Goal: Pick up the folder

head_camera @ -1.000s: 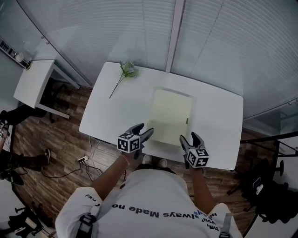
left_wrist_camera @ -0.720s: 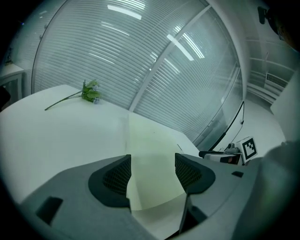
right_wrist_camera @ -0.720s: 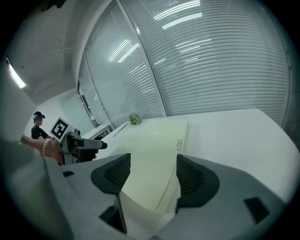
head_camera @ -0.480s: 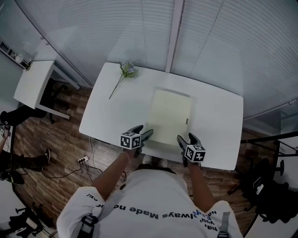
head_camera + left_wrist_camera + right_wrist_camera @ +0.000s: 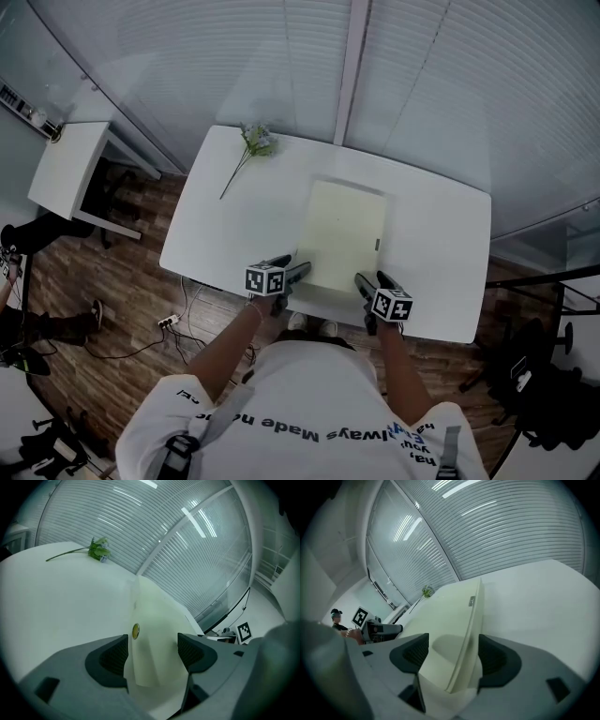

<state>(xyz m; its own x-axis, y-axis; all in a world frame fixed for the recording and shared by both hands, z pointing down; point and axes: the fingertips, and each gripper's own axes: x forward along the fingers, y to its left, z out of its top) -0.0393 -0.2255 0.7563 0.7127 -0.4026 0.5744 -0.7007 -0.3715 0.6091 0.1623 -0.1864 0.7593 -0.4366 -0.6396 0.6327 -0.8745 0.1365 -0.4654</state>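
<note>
A pale yellow folder (image 5: 342,234) lies flat on the white table (image 5: 225,230), its near edge toward me. My left gripper (image 5: 292,271) is at the near left corner. In the left gripper view that corner (image 5: 154,620), with a small brass stud (image 5: 135,630), lies between the fingers of the gripper (image 5: 152,654), untouched by the pads. My right gripper (image 5: 368,281) is at the near right corner. In the right gripper view the folder's right edge (image 5: 468,625) runs between the fingers of that gripper (image 5: 453,657) with gaps on both sides. Both pairs of jaws have just been opening.
A green flower sprig (image 5: 253,145) lies at the table's far left, also in the left gripper view as the sprig (image 5: 96,551). A small white side table (image 5: 70,173) stands to the left. Window blinds rise behind the table. Cables and a power strip (image 5: 167,322) lie on the wooden floor.
Both grippers have come down toward the table and closer to the folder's near corners. Their jaws stand wider than a second ago.
</note>
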